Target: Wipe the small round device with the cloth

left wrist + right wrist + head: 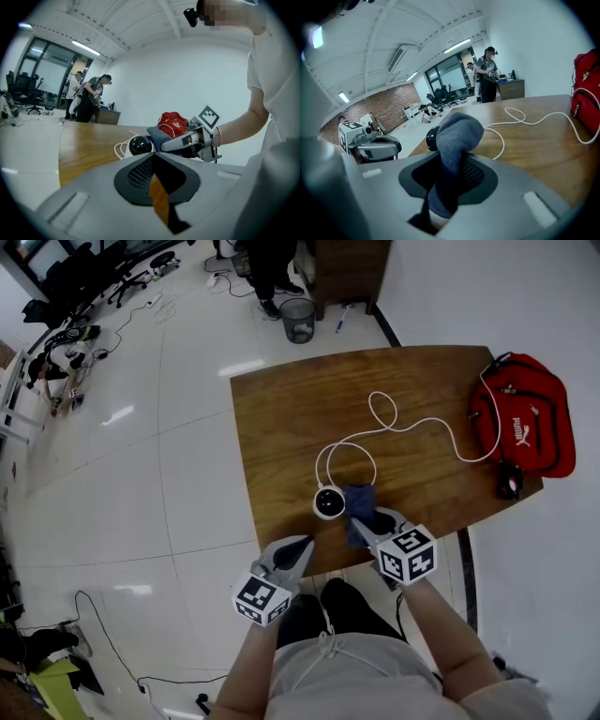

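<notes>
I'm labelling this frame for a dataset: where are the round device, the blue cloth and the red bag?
round device (328, 503): head view, its black dome.
blue cloth (458, 132): right gripper view, bunched top fold.
red bag (530, 411): head view, front panel.

left tool (300, 549): jaws together, seemingly near level | right tool (370, 524): clamped on cloth (458, 133), angled down

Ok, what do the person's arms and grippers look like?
Both the left gripper and right gripper have smooth grey shells with dark meshed tongs, each carrying a white cube of black square markers. The person wears a short-sleeved white shirt and a bracelet.
</notes>
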Demonstrator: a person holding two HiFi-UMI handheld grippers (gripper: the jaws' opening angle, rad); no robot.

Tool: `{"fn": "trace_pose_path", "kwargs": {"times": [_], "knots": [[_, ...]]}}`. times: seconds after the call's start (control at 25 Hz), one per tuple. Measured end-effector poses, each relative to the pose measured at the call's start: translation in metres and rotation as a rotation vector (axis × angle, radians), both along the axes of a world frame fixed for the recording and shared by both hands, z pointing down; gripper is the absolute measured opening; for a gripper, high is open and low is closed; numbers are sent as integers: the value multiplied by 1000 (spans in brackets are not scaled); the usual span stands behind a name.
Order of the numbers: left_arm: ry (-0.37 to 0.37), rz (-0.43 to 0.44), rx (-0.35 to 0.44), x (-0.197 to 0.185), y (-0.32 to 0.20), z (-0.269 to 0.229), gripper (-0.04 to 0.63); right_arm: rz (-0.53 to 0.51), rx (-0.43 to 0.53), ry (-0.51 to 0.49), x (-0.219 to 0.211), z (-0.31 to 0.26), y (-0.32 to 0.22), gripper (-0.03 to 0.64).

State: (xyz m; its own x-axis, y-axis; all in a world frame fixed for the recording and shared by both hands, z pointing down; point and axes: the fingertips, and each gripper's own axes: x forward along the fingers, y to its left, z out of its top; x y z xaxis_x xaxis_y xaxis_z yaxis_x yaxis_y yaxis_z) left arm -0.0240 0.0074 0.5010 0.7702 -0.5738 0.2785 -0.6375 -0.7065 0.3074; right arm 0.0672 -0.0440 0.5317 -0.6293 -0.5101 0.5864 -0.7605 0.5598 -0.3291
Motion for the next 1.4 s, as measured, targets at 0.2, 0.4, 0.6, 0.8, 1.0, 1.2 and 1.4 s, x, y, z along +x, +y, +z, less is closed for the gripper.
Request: {"fn": "trace_pose_path", "kwargs": {"times": [0.2,0.4,0.6,0.8,1.0,1.2,1.4], "knots": [[-51,-3,117,19,-15,-9,202,28,11,-7,26,-5,-12,107],[-151,-20,53,32,-38,28,397,18,13,-10,34,-2,-19,107],[-159,-46,52,47,-65,45,483,12,-8,-39,37,8,-26,107],[-203,0,80,68,-82,59,482,5,-2,-58,41,13,-40,107],[-176,-47,87,70,-95,63,476,-3,32,-87,39,7,-56,107],[-199,-85,108,68,-100,62,391,-6,38,-101,38,9,-62,107],[-212,-87,106,69,-104,64,388,-8,28,-87,43,11,-62,107]]}}
